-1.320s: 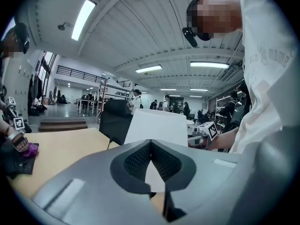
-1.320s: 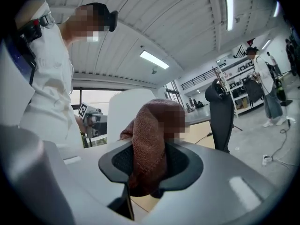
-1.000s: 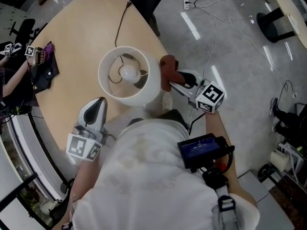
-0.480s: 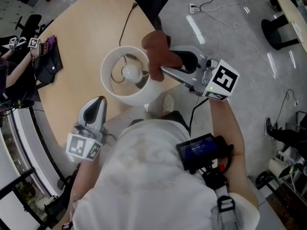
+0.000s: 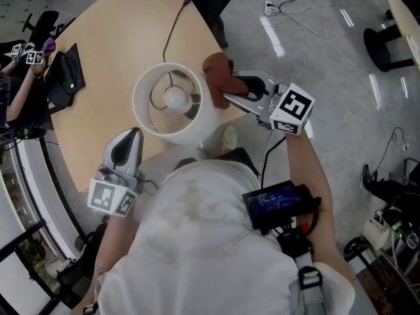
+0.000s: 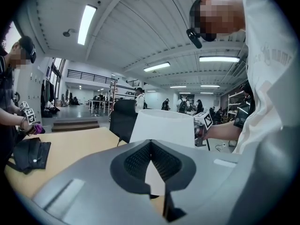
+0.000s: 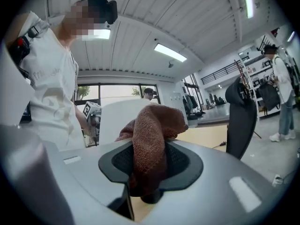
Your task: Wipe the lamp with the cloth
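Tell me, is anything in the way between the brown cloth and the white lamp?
Nothing visible is. The right gripper holds the cloth in its fingers right beside the lamp, at the shade's outer wall, with no other thing between them.

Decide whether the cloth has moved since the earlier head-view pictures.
Yes. Against the lampshade, the cloth, held in the right gripper, has shifted from the shade's right side to its upper-right rim.
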{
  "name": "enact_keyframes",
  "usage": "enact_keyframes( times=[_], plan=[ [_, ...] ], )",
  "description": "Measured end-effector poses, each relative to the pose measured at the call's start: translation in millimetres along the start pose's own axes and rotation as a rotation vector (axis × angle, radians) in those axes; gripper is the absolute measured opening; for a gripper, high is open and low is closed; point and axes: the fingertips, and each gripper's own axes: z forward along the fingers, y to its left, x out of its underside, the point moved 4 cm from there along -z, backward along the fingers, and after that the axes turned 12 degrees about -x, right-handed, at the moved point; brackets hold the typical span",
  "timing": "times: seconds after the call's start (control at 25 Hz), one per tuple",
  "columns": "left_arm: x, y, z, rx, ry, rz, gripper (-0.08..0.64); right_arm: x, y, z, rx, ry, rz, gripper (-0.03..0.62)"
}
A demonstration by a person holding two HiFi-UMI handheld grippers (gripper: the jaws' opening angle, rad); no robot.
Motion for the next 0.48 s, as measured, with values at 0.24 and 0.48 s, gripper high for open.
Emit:
enact_keyframes(
  times=[0.24,0.48],
  plan=[
    [1.3,2.5,4.9,-0.031,0.014,-0.011,0.002,48.6,-17.3,-8.7,0.019,0.138,0.073,0.150],
    [-2.1,4.7,6.9,-0.064,0.004,-0.020,0.002,52.2,-27.5,-16.4,0.016,0.259,0.033,0.150]
  ],
)
